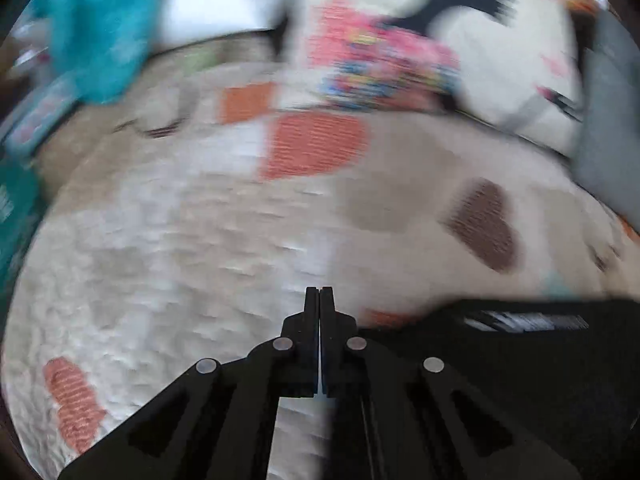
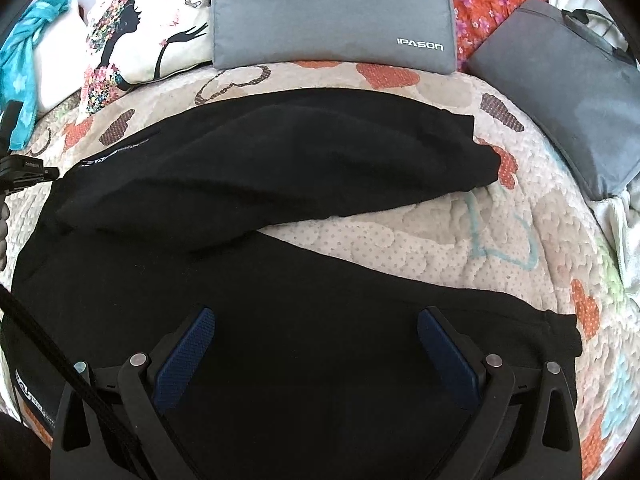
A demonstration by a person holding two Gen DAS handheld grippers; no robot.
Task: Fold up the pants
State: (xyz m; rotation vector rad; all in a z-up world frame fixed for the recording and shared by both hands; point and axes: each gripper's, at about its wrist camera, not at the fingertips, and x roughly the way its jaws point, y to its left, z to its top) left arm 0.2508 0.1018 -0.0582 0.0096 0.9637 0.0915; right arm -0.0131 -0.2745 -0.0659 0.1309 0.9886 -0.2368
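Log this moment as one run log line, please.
black pants: spread, legs apart | left tool: shut, empty | right tool: open above pants

There is one pair of black pants (image 2: 280, 168) on one heart-patterned quilt (image 2: 460, 232). Two grey bags (image 2: 332, 16) sit behind it. There is one picture pillow (image 2: 132, 28) and one blue scarf (image 2: 24, 60).

Your left wrist view is smeared by motion blur: the pillow (image 1: 400, 52) print and the teal cloth (image 1: 88, 28) lose their detail. The pants (image 2: 280, 168) run under your right claw (image 2: 316, 348) and off the lower edge, waistband lettering too small to read.
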